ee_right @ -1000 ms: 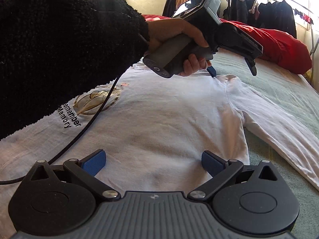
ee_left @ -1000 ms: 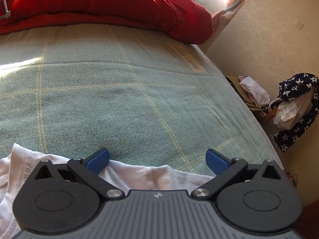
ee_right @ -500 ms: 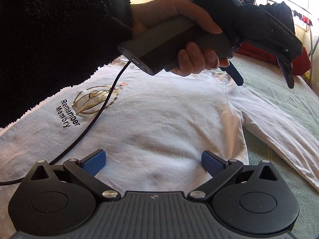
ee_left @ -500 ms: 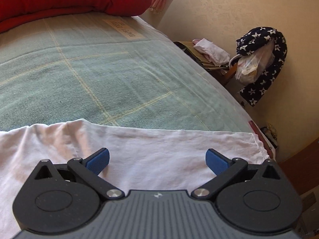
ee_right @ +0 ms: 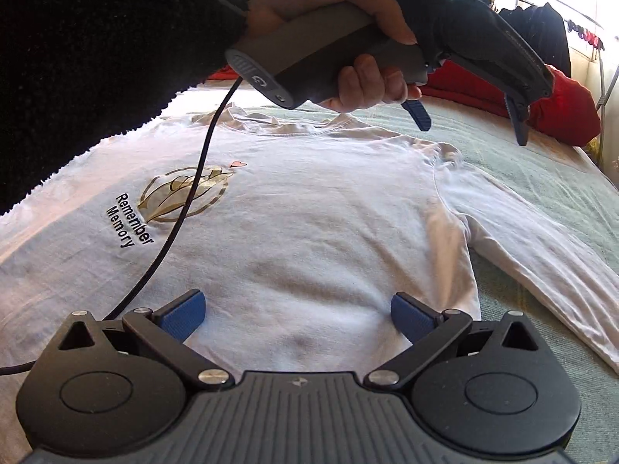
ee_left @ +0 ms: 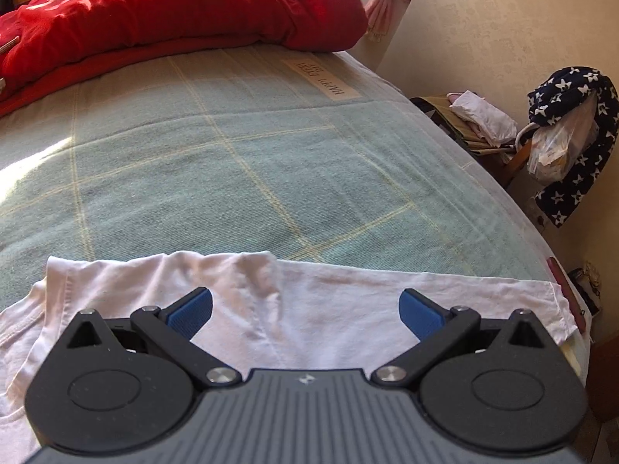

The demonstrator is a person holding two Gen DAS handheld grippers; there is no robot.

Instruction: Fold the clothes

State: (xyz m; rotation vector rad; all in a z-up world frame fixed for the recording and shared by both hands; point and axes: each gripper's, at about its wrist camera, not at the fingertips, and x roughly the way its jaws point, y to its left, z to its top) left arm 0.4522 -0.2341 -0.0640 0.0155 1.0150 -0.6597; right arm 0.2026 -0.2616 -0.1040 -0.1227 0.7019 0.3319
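Fingers (ee_left: 191, 311) of the left gripper (ee_left: 305, 311) stand spread wide at the lower middle of the left wrist view, blue pads apart, nothing between them; white shirt (ee_left: 317, 290) fabric lies below and ahead of them. Shirt sleeve runs as a band across the lower frame, cuff end at lower right near the bed edge. Green checked blanket (ee_left: 240, 162) fills the middle of the frame. Red duvet (ee_left: 174, 4) bunched along the top. Rectangular label (ee_left: 321, 77) on the blanket, upper centre right. At right, beside the bed, a star-print dark cloth (ee_left: 572, 147) hangs by the wall with a plastic bag (ee_left: 557, 147) against it. Right wrist view: right gripper (ee_right: 298, 315) at the lower middle, fingers (ee_right: 183, 313) also spread wide, holding nothing, above the shirt's lower body. Shirt (ee_right: 309, 224) lies flat, front up, on the bed, a gold leaf print with "Remember Memory" at centre left, one sleeve stretching to the right edge. Upper frame: a hand (ee_right: 348, 38) in a black fuzzy sleeve (ee_right: 96, 58) grips the left gripper's handle above the collar, its two fingers apart and pointing down, clear of the cloth. Black cable (ee_right: 182, 216) trails from the handle across the print. Red duvet at upper right.
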